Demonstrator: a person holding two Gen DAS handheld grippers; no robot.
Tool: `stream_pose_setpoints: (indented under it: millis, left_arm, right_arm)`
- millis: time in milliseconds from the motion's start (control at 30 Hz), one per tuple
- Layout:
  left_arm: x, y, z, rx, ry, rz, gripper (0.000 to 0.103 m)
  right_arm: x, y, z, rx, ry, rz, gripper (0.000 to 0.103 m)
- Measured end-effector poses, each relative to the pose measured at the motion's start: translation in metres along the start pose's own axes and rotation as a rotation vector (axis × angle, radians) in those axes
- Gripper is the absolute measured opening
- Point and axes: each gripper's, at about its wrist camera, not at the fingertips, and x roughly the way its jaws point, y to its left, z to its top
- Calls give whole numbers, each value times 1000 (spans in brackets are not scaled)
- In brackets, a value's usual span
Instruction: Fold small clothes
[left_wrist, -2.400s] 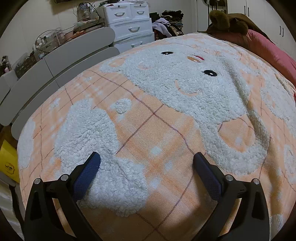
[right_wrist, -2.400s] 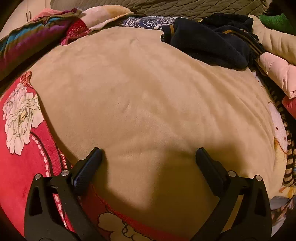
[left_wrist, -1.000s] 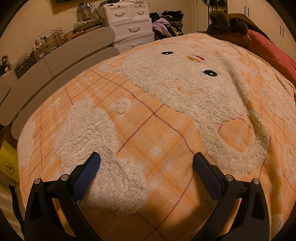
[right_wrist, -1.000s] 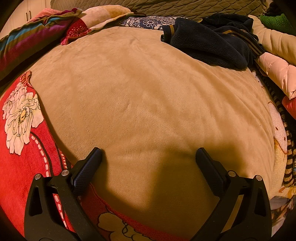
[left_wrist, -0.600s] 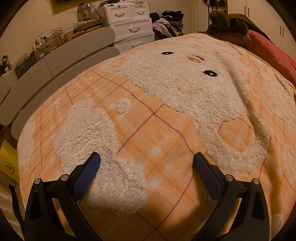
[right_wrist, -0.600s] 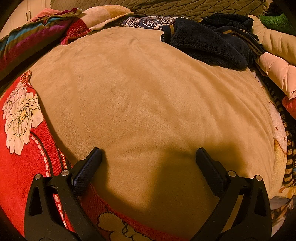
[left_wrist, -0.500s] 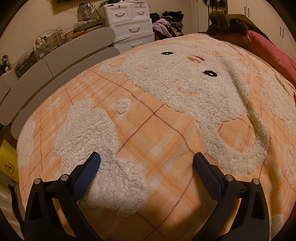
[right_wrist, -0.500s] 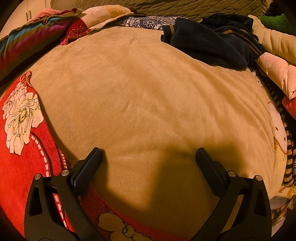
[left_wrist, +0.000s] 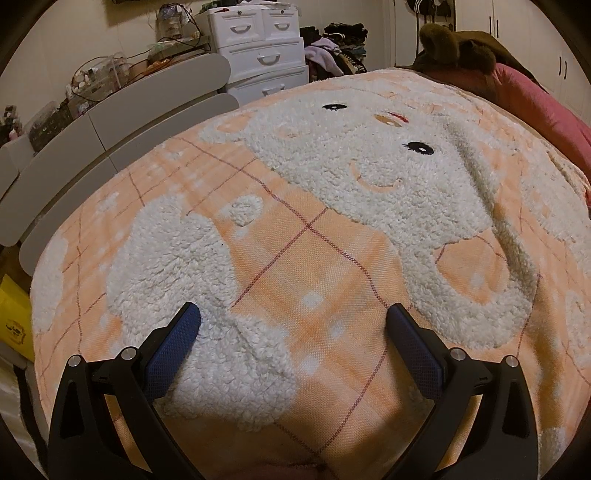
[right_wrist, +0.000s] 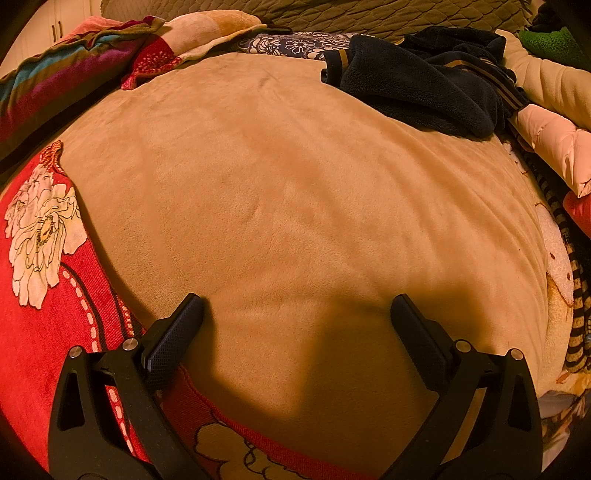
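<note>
The orange blanket (left_wrist: 314, 266) filling the left wrist view is coarse woven cloth with thin red grid lines, and the white animal figure (left_wrist: 369, 177) on it is nubbly, curly fleece. At the bottom of the frame the left gripper (left_wrist: 293, 325) is matt black plastic with shiny metal pins and blue textured pads (left_wrist: 173, 354). The white drawers (left_wrist: 266, 55) at the upper middle look like glossy plastic, though they are small and far off. In the right wrist view the tan blanket (right_wrist: 295, 203) is smooth, matt, short-napped plush. The red flowered cloth (right_wrist: 40, 332) at lower left looks like terry. The dark garment (right_wrist: 417, 85) at upper right is fuzzy fleece. The right gripper (right_wrist: 297, 314) has black dimpled pads (right_wrist: 173, 343).
</note>
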Motion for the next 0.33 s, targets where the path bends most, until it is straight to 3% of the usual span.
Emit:
stream_pose_setpoints:
  millis: [333]
  left_arm:
    - [0, -2, 2, 8, 7, 6, 99]
  right_arm:
    - [0, 0, 0, -1, 0, -1, 95]
